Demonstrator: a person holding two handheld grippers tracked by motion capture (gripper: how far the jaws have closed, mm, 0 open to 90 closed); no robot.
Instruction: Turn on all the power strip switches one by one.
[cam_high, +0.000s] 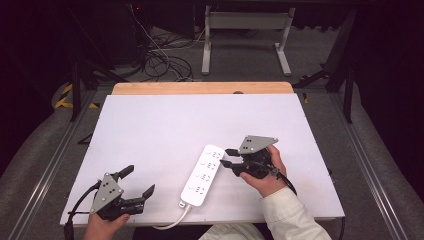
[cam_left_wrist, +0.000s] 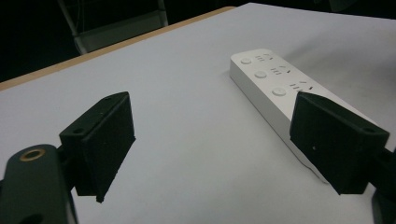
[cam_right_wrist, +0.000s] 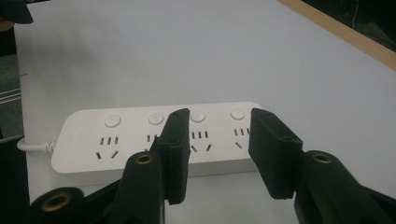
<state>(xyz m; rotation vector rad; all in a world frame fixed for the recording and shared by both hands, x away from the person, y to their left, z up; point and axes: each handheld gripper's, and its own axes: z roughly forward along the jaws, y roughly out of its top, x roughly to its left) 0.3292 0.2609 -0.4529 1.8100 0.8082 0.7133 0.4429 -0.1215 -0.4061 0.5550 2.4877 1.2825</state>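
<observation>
A white power strip (cam_high: 204, 175) with several sockets and round buttons lies on the white table (cam_high: 170, 125), its cord (cam_high: 172, 220) running off the near edge. My right gripper (cam_high: 226, 157) hovers just right of the strip's far end, jaws pointing left at it. In the right gripper view the strip (cam_right_wrist: 140, 135) lies crosswise behind my right gripper (cam_right_wrist: 224, 158), which is open and holds nothing. My left gripper (cam_high: 140, 181) rests near the front left, open and empty. In the left gripper view the strip (cam_left_wrist: 275, 88) lies ahead to the right of my left gripper (cam_left_wrist: 217, 144).
A wooden strip (cam_high: 200, 88) borders the table's far edge. Beyond it on the floor are tangled cables (cam_high: 160, 60) and a grey metal stand (cam_high: 245, 30). The person's white sleeve (cam_high: 287, 215) enters at the bottom right.
</observation>
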